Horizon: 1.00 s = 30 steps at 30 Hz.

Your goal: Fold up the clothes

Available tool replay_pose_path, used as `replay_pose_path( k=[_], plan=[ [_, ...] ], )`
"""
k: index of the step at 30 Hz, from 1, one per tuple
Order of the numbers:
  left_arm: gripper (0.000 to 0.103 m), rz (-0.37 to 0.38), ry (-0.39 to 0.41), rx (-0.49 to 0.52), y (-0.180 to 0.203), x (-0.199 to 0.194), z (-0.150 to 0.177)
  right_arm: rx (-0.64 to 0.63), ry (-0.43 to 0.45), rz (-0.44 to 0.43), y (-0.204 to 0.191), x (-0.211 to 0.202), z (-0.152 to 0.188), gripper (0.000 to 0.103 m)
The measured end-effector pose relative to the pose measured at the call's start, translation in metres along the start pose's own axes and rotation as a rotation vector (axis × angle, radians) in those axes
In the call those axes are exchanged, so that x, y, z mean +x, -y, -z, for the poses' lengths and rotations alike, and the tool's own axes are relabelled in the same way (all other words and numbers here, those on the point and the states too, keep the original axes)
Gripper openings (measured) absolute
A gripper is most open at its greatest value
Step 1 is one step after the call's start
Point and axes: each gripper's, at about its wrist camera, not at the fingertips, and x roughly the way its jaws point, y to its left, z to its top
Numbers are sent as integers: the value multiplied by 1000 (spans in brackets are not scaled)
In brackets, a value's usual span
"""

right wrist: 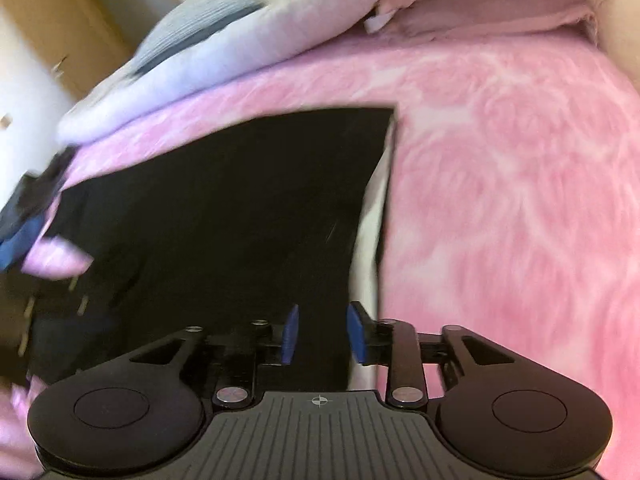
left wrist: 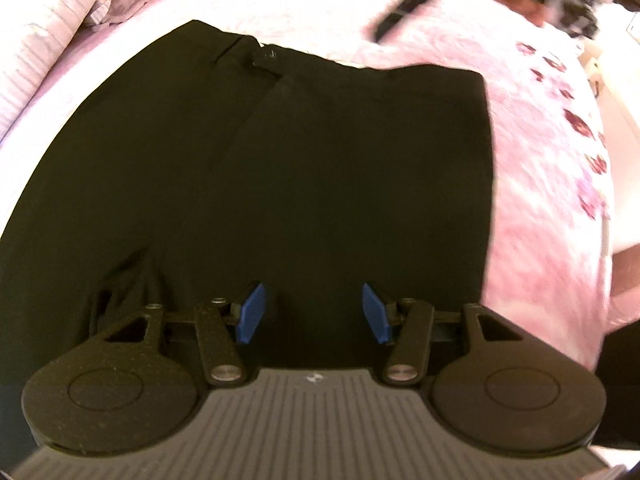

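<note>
Black trousers (left wrist: 280, 168) lie flat on bed's pink floral blanket (left wrist: 540, 184), waistband at far end. Left gripper (left wrist: 314, 313) above trouser fabric, jaws spread wide, holding nothing. Right gripper (right wrist: 322, 334) over trouser edge, jaws partly apart, nothing pinched. Folded pale quilt (right wrist: 224, 52) beyond.

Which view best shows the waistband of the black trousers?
Left wrist: the waistband with its button tab is sharp, running along the top of the black trousers. Right wrist shows the trousers blurred, with no waistband detail readable.
</note>
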Motion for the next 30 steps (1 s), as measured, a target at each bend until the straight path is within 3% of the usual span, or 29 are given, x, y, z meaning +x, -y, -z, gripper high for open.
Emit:
replay_pose_path(
  k=[5, 10, 13, 18, 21, 22, 23, 27, 30],
  plan=[
    [50, 18, -16, 67, 25, -9, 23, -157, -135, -86, 1, -5, 48, 46],
    [50, 24, -63, 142, 46, 3, 37, -292, -212, -141, 13, 17, 51, 46],
    [50, 19, -61, 147, 50, 3, 36, -264, -204, -162, 18, 14, 48, 48],
    [50, 34, -36, 249, 66, 3, 32, -278, -230, -200, 20, 7, 58, 48],
    [50, 53, -51, 227, 66, 12, 28, -279, -252, -237, 18, 16, 57, 48],
    [50, 57, -58, 214, 65, 15, 27, -267, -271, -243, 19, 19, 56, 41],
    [51, 59, -63, 207, 65, 16, 26, -238, -293, -251, 22, 23, 53, 26],
    [51, 46, -92, 193, 65, 12, 34, -125, -355, -270, 39, 30, 44, 15],
    [51, 15, -120, 151, 62, 2, 45, -142, -347, -236, 32, 23, 39, 16]
  ],
)
